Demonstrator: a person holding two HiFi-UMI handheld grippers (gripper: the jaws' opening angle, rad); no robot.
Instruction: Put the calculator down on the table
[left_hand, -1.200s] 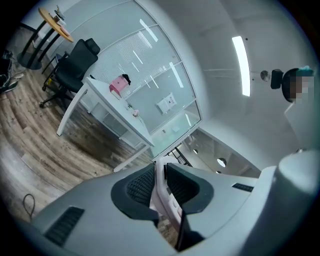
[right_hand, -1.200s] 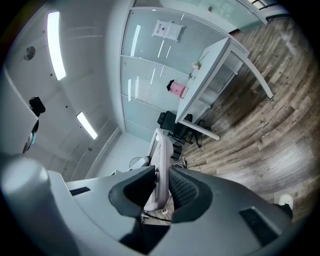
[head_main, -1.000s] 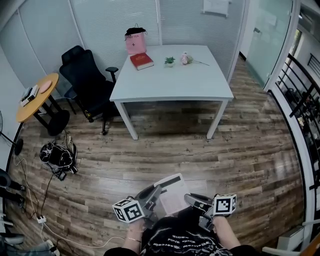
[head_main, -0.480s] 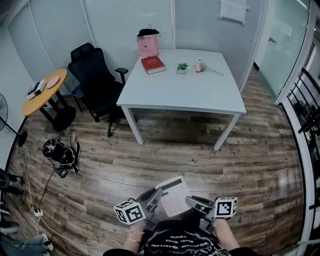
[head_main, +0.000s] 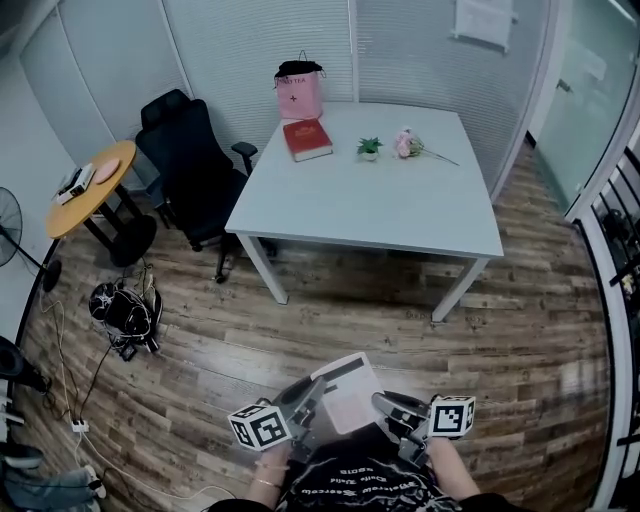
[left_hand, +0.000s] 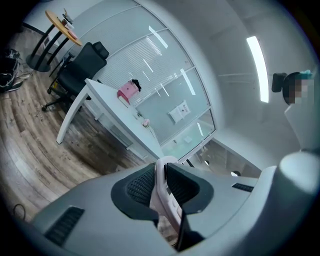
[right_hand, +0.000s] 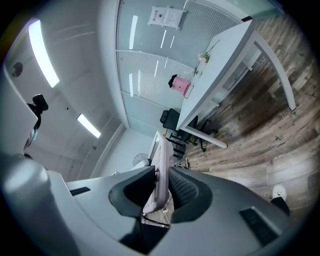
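I carry a pale pink calculator (head_main: 347, 395) low in front of me, held from both sides. My left gripper (head_main: 308, 402) is shut on its left edge, and the thin pink body (left_hand: 163, 192) shows clamped between the dark pads. My right gripper (head_main: 388, 408) is shut on the right edge, where the calculator (right_hand: 160, 175) stands edge-on in the jaws. The white table (head_main: 400, 210) stands ahead across a stretch of wood floor, and it shows small and far in the left gripper view (left_hand: 102, 95) and the right gripper view (right_hand: 220, 65).
On the table's far side stand a pink bag (head_main: 300, 92), a red book (head_main: 308, 139), a small potted plant (head_main: 369, 148) and a pink flower (head_main: 408, 145). A black office chair (head_main: 192, 170) sits left of it, with a round wooden side table (head_main: 92, 185) and a black bag (head_main: 122, 310) on the floor.
The table has grown larger and shifted lower in the head view as I move toward it. Both grippers keep the calculator in the same hold.
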